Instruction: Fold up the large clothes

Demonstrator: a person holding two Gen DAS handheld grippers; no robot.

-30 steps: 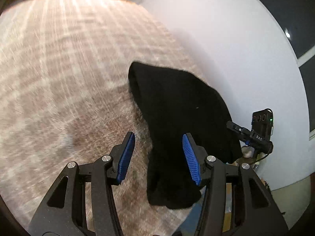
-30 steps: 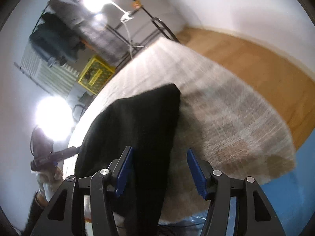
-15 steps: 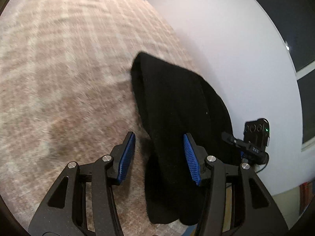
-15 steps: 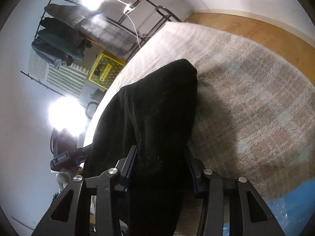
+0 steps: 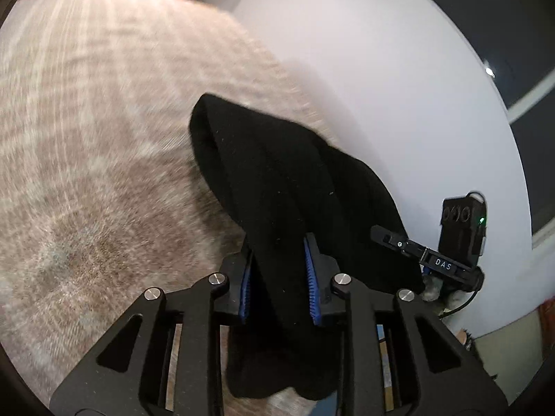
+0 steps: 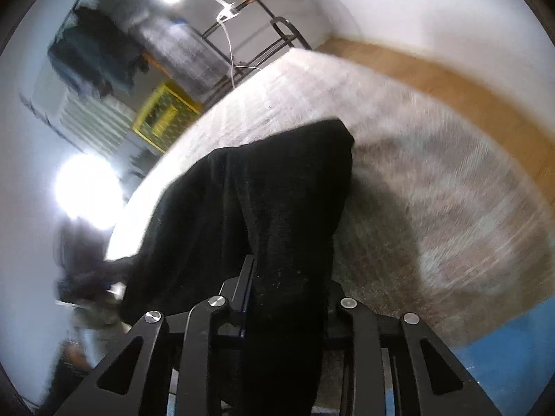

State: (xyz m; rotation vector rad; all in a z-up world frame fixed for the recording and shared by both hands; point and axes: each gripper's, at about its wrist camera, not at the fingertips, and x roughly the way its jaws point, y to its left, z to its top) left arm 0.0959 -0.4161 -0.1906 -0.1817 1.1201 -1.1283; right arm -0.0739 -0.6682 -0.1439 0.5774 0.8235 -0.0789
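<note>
**Both grippers closing on a black garment above the rug**

A person is holding a two-finger gripper in each hand over a beige, faintly checked rug (image 5: 104,173). A large black garment (image 5: 284,180) is hanging between the two tools, bunched into long vertical folds, with its far end drooping toward the rug and its near end passing down between the fingers.

In the left wrist view, the left gripper (image 5: 279,277) is closing its jaws, and a thick band of the black cloth is running straight through the gap. The blue pads (image 5: 309,270) are sitting against the fabric on both sides, so they are clamping it. The other tool is showing at the right edge, against a white wall (image 5: 399,86).

In the right wrist view, the right gripper (image 6: 288,298) is closing as well, and the cloth is filling the whole space between its fingers and covering the pads. A clothes rack (image 6: 114,45) and a yellow crate (image 6: 163,118) are standing beyond the rug, with wooden floor (image 6: 451,76) to the right. This view is blurred.

The step in hand appears to be taking hold of the garment at two points. The next move probably calls for lifting and drawing the two grips apart, so the cloth is opening out flat before any fold is laid on the rug.
</note>
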